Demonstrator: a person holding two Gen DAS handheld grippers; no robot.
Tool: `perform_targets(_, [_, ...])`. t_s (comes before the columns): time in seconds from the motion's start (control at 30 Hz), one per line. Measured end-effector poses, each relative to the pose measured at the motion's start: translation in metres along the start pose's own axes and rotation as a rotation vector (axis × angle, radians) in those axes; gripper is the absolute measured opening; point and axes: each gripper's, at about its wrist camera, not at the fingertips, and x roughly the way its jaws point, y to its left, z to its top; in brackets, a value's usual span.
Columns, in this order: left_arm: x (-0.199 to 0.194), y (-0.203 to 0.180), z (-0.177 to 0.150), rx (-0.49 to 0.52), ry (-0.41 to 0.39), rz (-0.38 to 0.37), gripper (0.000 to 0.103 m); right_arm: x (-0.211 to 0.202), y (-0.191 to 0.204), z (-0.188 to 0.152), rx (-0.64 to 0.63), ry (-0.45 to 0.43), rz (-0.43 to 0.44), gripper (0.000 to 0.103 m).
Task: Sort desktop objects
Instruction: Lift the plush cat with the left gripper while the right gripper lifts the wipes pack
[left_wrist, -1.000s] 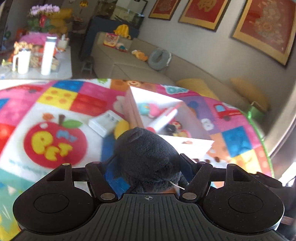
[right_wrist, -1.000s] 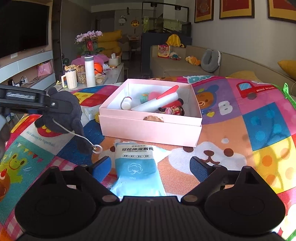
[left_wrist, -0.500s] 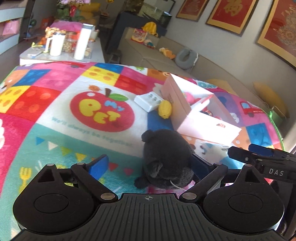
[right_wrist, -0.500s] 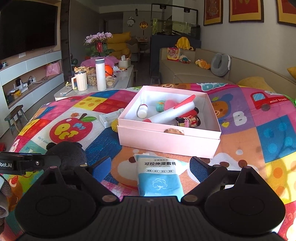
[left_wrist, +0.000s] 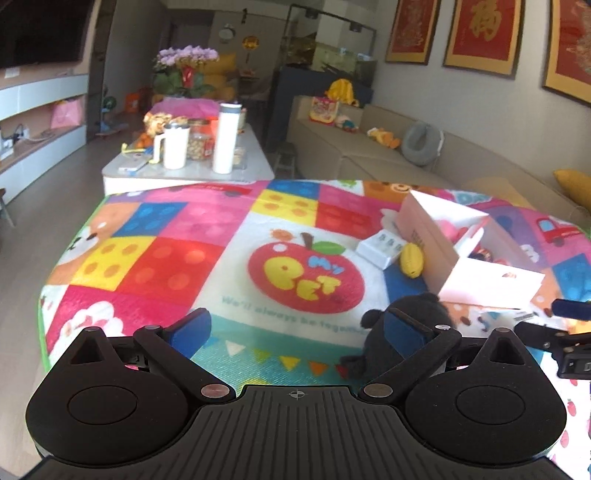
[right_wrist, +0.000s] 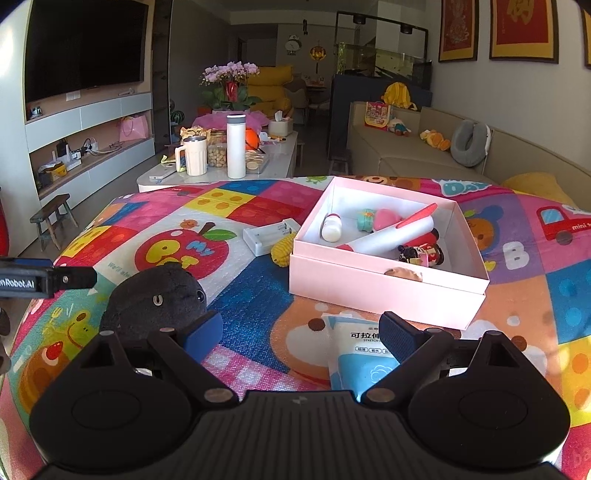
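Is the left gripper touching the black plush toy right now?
Apart. The right wrist view shows the left gripper off to the side of the black plush toy, with patterned mat visible between them.

Sofa (right_wrist: 413, 155), television (right_wrist: 81, 44), flowers (right_wrist: 231, 72), perhaps orchids

On the mat sit one black plush toy (right_wrist: 155, 299), one pink box (right_wrist: 384, 288), one white battery case (right_wrist: 269, 234), one yellow toy (right_wrist: 282, 251) and one wipes packet (right_wrist: 362, 354).

Fuzzy black plush toy (right_wrist: 155, 299), matt
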Motion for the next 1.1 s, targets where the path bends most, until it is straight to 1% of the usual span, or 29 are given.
perform_targets(0.07, [-0.006, -0.01, 0.002, 0.032, -0.015, -0.089, 0.102, -0.002, -0.003, -0.002, -0.001, -0.001, -0.015, 0.092])
perform_targets(0.1, [-0.008, -0.019, 0.001, 0.056, -0.011, -0.135, 0.103, -0.002, -0.006, -0.003, 0.002, 0.0, -0.022, 0.093])
perform_targets(0.17, [-0.007, -0.042, -0.006, 0.122, 0.005, -0.202, 0.103, -0.002, -0.011, -0.006, 0.011, 0.005, -0.039, 0.093])
perform_targets(0.27, [0.004, -0.077, -0.026, 0.257, 0.053, -0.24, 0.103, 0.001, -0.018, -0.01, 0.03, 0.021, -0.063, 0.094])
perform_targets(0.33, [0.013, -0.095, -0.038, 0.329, 0.091, -0.24, 0.103, 0.001, -0.022, -0.013, 0.038, 0.027, -0.079, 0.094])
perform_targets(0.4, [0.018, -0.103, -0.046, 0.372, 0.101, -0.22, 0.103, -0.001, -0.026, -0.015, 0.049, 0.03, -0.073, 0.094])
perform_targets(0.47, [0.02, -0.101, -0.044, 0.367, 0.093, -0.203, 0.103, -0.006, -0.027, -0.015, 0.052, 0.023, -0.057, 0.094])
perform_targets(0.53, [0.021, -0.094, -0.037, 0.355, 0.074, -0.164, 0.103, -0.009, -0.025, -0.014, 0.04, 0.009, -0.045, 0.094])
perform_targets(0.6, [0.024, -0.083, -0.025, 0.359, 0.038, -0.092, 0.103, -0.009, -0.022, -0.013, 0.036, 0.005, -0.033, 0.094])
perform_targets(0.63, [0.027, -0.077, -0.021, 0.356, 0.027, -0.07, 0.103, -0.008, -0.021, -0.011, 0.036, 0.005, -0.024, 0.094])
perform_targets(0.73, [0.037, -0.056, 0.0, 0.3, -0.018, 0.012, 0.103, -0.003, -0.011, -0.007, 0.023, 0.003, -0.007, 0.094])
perform_targets(0.77, [0.043, -0.05, 0.008, 0.284, -0.031, 0.058, 0.103, -0.002, -0.007, -0.006, 0.014, 0.0, -0.004, 0.094])
perform_targets(0.83, [0.056, -0.039, 0.019, 0.264, -0.033, 0.132, 0.103, 0.0, 0.0, -0.003, -0.005, -0.005, 0.004, 0.094])
perform_targets(0.87, [0.062, -0.034, 0.023, 0.254, -0.024, 0.152, 0.103, 0.001, 0.003, -0.003, -0.014, -0.007, 0.004, 0.094])
perform_targets(0.97, [0.073, -0.022, 0.029, 0.224, 0.006, 0.143, 0.103, 0.001, 0.007, -0.004, -0.05, -0.016, -0.017, 0.094])
perform_targets(1.03, [0.071, -0.018, 0.03, 0.212, 0.003, 0.135, 0.103, 0.001, 0.007, -0.008, -0.077, -0.021, -0.045, 0.097])
perform_targets(1.1, [0.067, -0.011, 0.032, 0.18, -0.009, 0.14, 0.103, 0.002, 0.002, -0.011, -0.091, -0.017, -0.071, 0.098])
